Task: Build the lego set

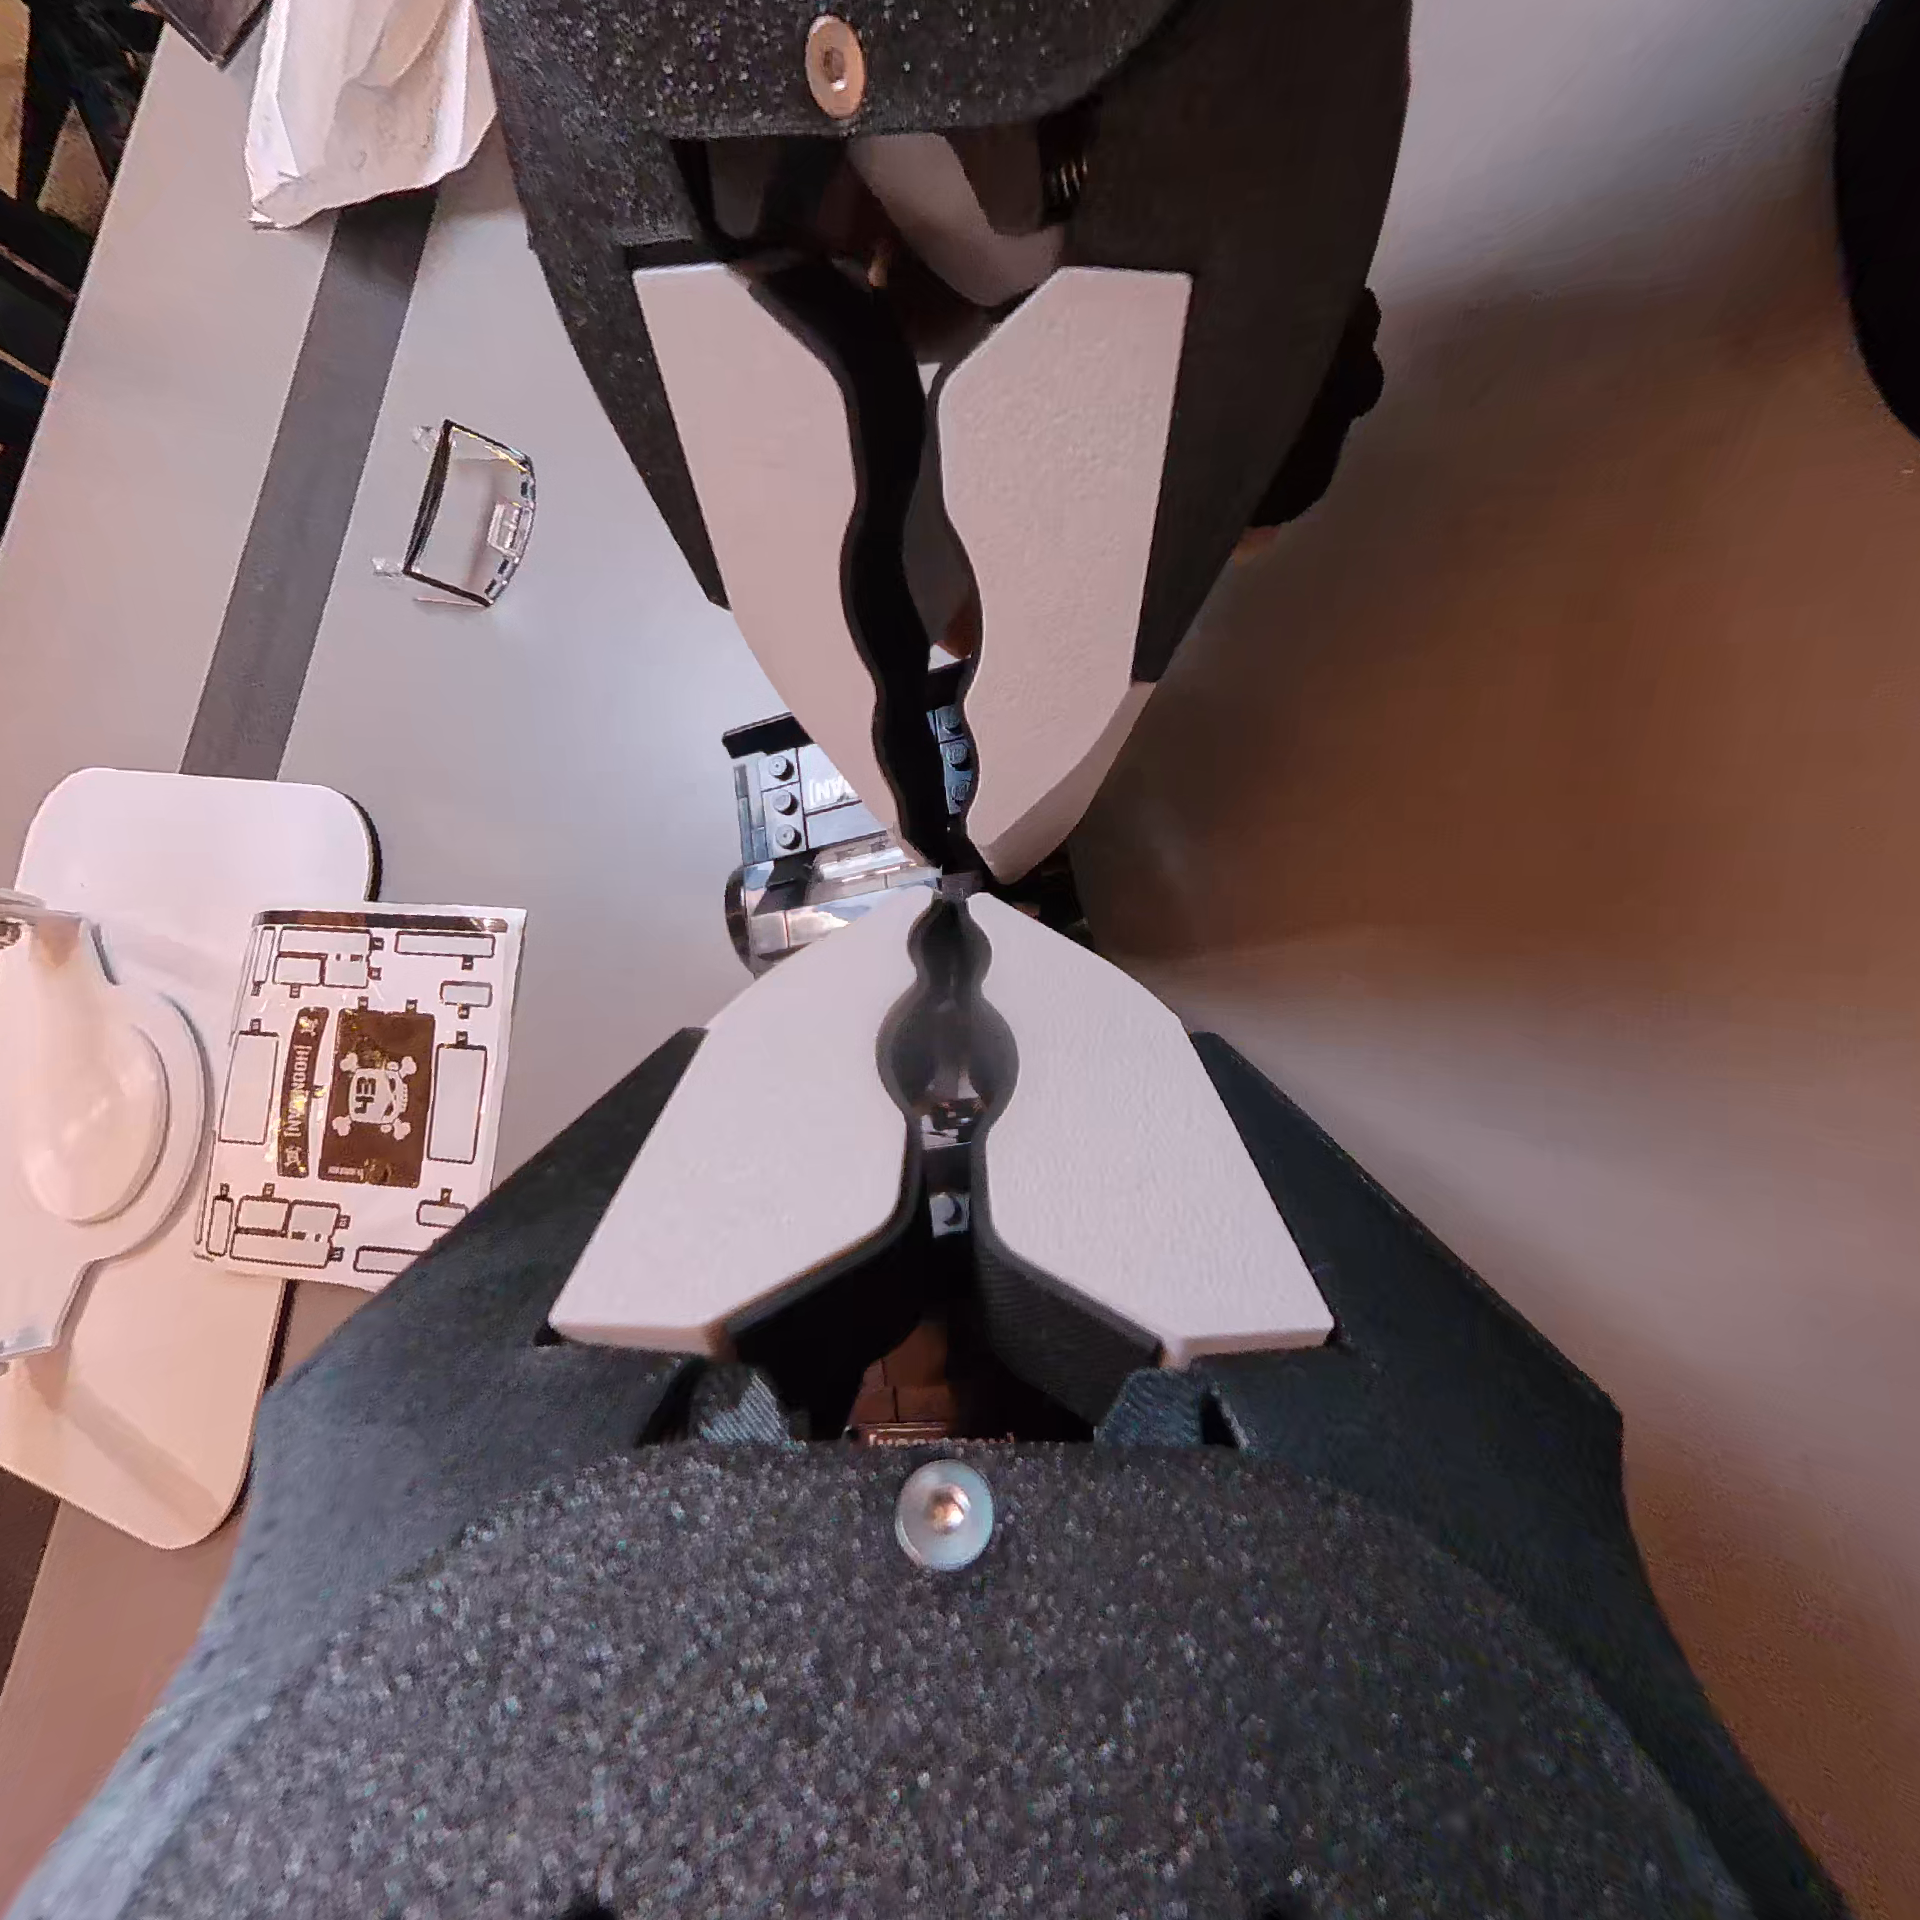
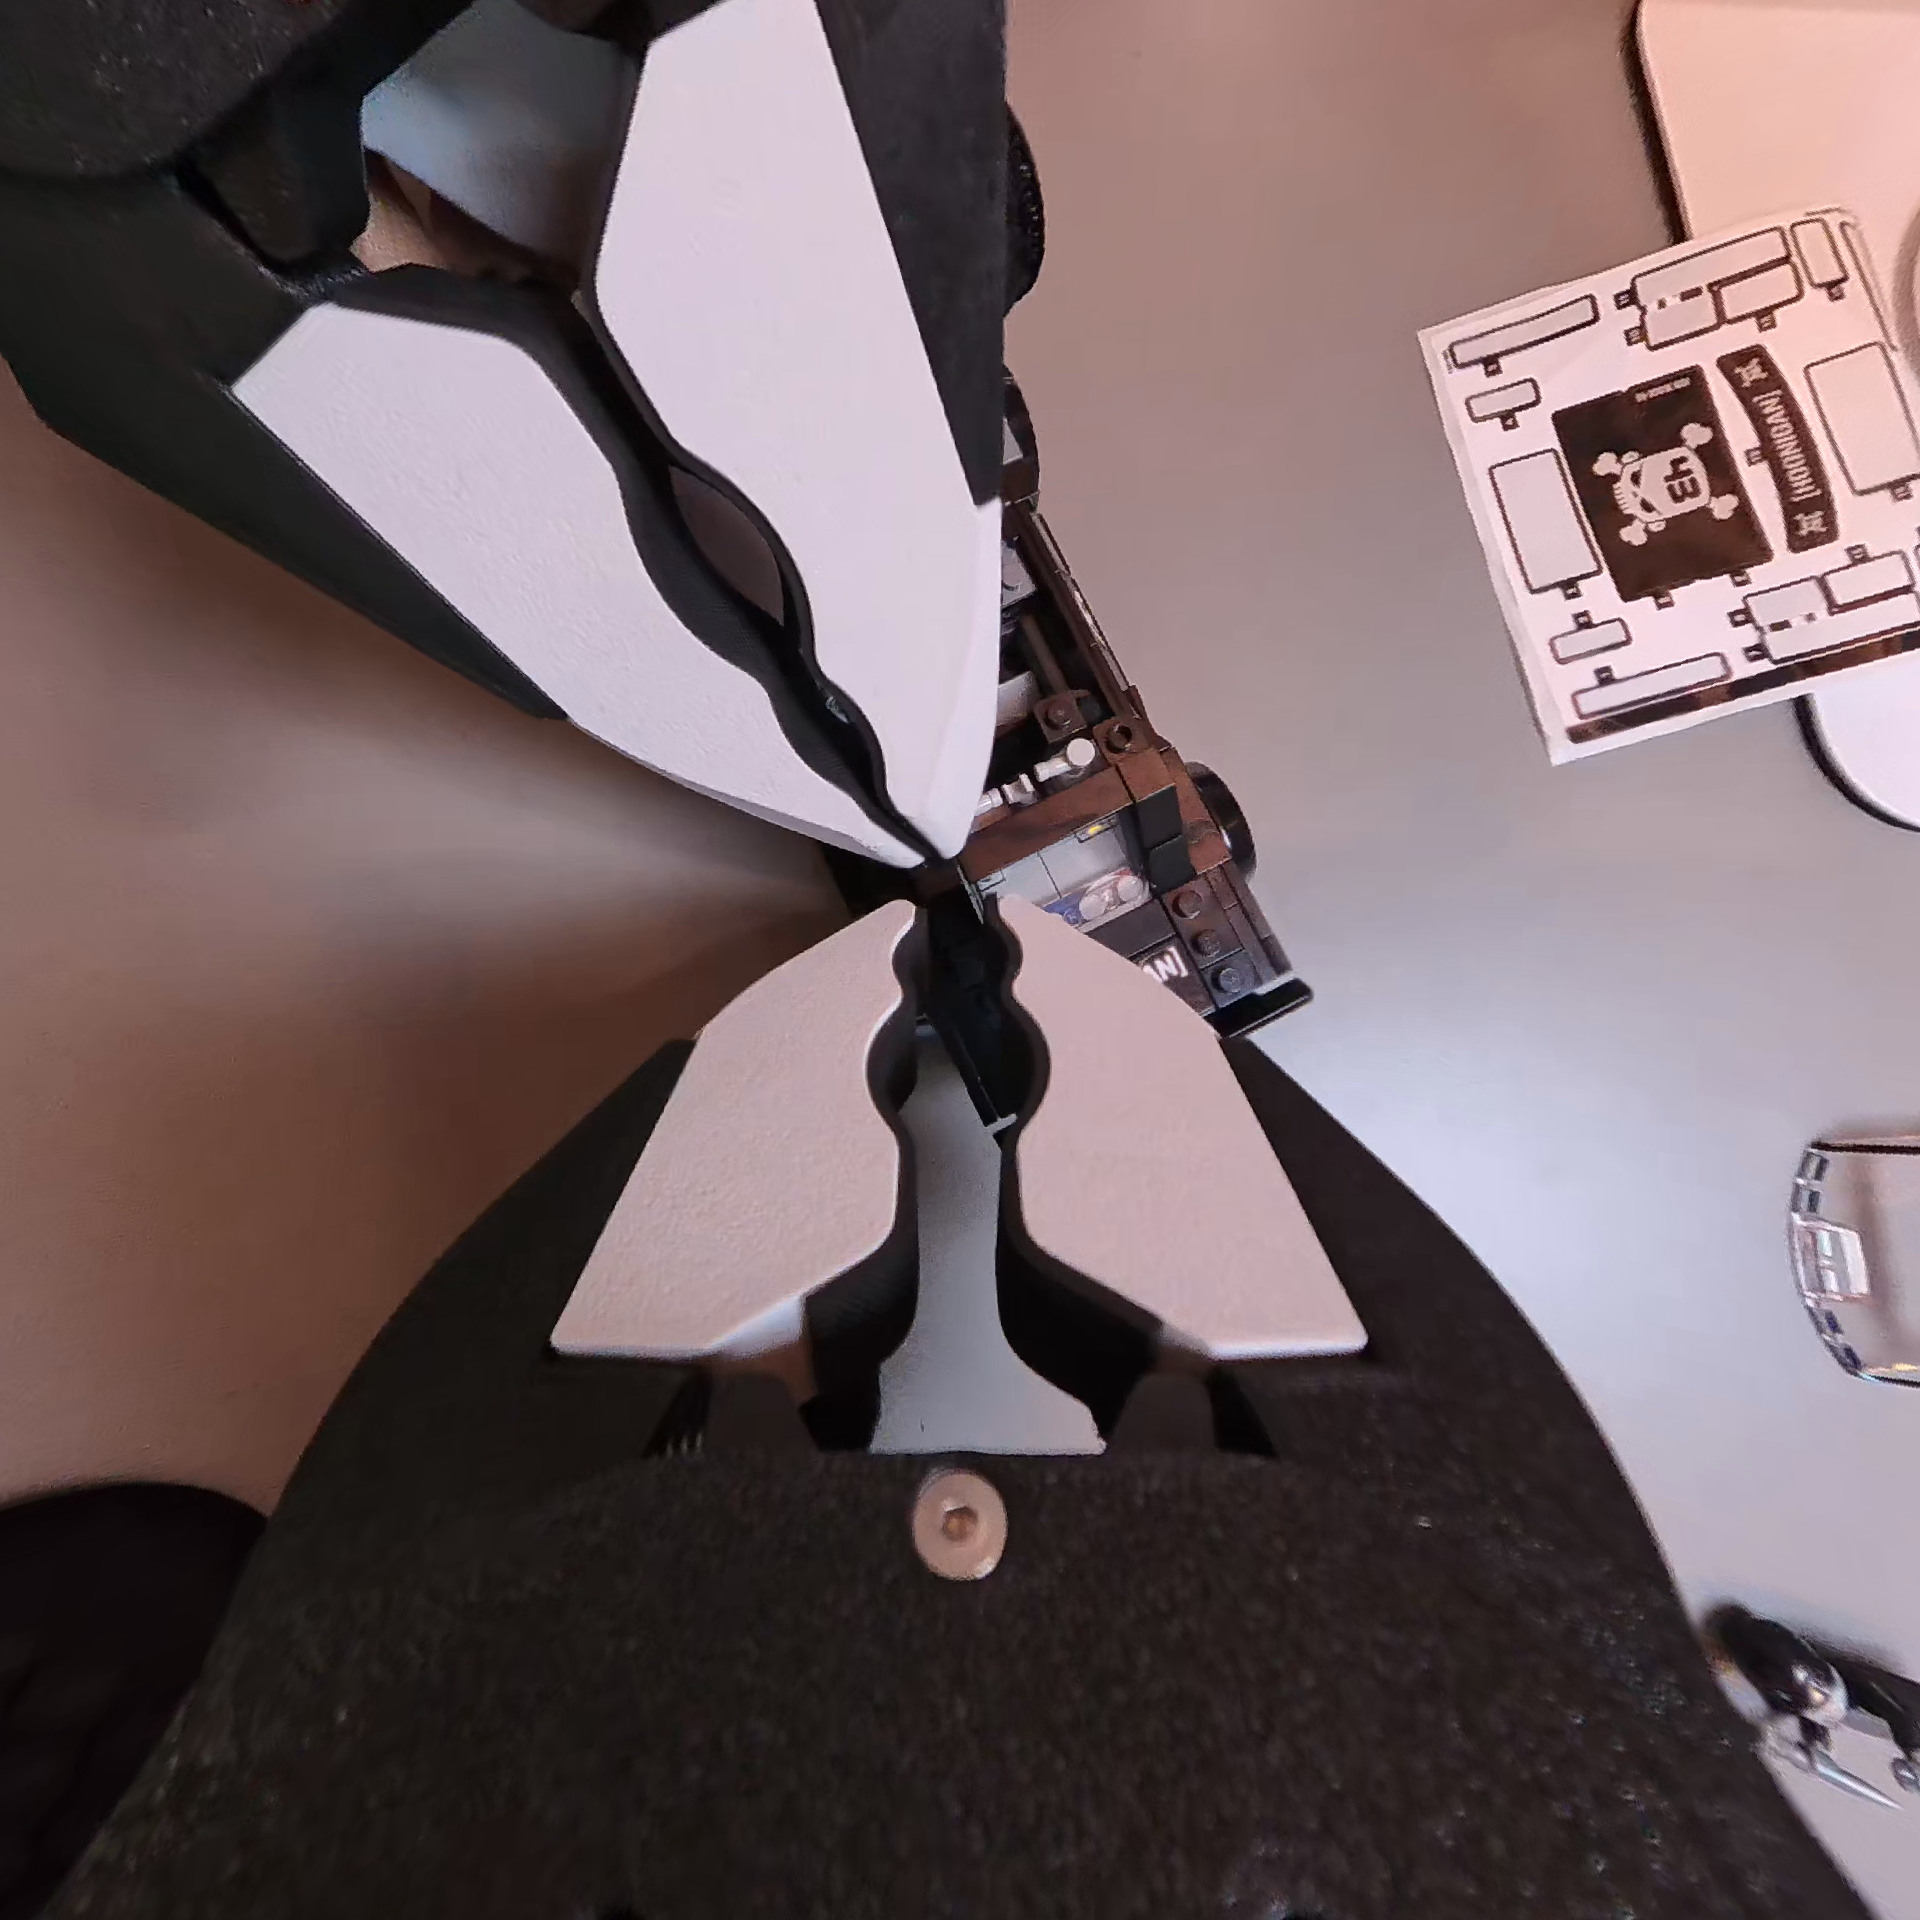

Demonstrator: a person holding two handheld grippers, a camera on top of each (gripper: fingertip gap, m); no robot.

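Note:
A black lego car [image 1: 795,805] [image 2: 1153,862] sits between both grippers, which meet tip to tip over it. My left gripper [image 1: 948,906] is shut, with black bricks of the car showing in the gap between its pads. It comes in from the upper left in the right wrist view [image 2: 935,844]. My right gripper [image 2: 956,920] is shut on the car's black side wall, which runs between its fingers. It comes down from the top in the left wrist view [image 1: 940,857]. Most of the car is hidden under the fingers.
A sticker sheet [image 1: 364,1091] [image 2: 1683,478] lies partly on a white board [image 1: 156,1403]. A clear windscreen piece [image 1: 468,514] [image 2: 1860,1257] lies on the grey table. A white crumpled bag [image 1: 353,104] is at the far edge. A small chrome and black part [image 2: 1808,1704] lies near the right gripper. Left and right tips are no more than a few centimetres apart.

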